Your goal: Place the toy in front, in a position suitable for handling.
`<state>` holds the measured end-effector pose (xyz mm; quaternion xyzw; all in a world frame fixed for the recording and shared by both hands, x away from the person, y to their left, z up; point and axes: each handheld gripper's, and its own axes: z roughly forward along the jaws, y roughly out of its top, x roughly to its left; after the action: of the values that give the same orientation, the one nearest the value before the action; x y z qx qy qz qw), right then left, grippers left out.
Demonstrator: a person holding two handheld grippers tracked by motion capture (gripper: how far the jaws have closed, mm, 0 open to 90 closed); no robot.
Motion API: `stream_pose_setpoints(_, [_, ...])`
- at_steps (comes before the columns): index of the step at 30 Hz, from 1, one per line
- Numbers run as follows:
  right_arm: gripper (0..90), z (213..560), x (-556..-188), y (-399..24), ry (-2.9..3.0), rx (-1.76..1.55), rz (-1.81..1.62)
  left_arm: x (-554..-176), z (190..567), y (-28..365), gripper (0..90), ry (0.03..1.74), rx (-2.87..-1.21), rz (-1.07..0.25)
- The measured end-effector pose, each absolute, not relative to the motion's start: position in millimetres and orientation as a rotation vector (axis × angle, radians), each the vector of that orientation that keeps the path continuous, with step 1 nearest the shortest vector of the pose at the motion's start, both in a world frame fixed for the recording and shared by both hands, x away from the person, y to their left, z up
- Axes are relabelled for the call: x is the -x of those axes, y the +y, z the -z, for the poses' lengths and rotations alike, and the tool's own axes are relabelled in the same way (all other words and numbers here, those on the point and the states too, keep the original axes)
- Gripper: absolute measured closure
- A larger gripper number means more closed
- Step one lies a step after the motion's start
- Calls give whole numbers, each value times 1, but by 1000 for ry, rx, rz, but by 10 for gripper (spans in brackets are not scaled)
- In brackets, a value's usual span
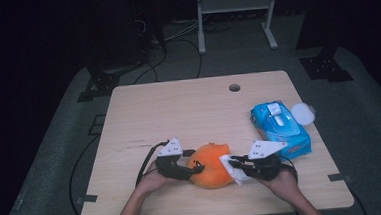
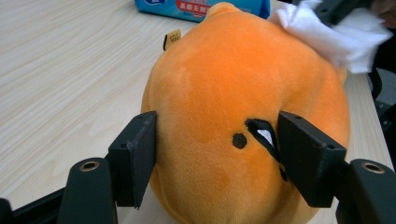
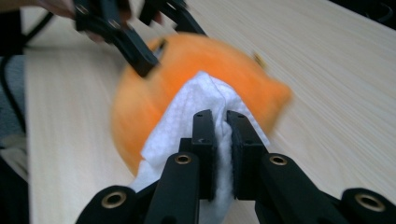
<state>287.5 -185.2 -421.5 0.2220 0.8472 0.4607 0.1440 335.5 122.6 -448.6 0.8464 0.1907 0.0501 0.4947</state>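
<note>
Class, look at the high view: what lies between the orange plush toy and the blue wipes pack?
The right gripper, shut on a white wipe against the plush toy, sits before the wipes pack.

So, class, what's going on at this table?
A person works a hand-held gripper in each hand. The left hand-held gripper clamps the orange plush toy from both sides on the wooden table. The right hand-held gripper is shut on a white wipe pressed against the toy. A blue wipes pack lies nearby.
</note>
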Motion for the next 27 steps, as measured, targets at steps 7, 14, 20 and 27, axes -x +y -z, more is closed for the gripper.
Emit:
stream_pose_setpoints(7, [813,426,-289,-191,2463,-653,-1326,-336,450,123,306,478,-2056,-142])
stream_pose_setpoints(14, [813,420,-284,-185,2525,-566,-1442,-337,452,127,306,520,-2043,-135])
stream_pose_setpoints(20, [813,421,-285,-182,2570,-534,-1453,-336,452,125,315,507,-2041,-127])
stream_pose_setpoints(27, [823,422,-302,-189,2432,-743,-1379,-331,451,122,318,442,-2038,-115])
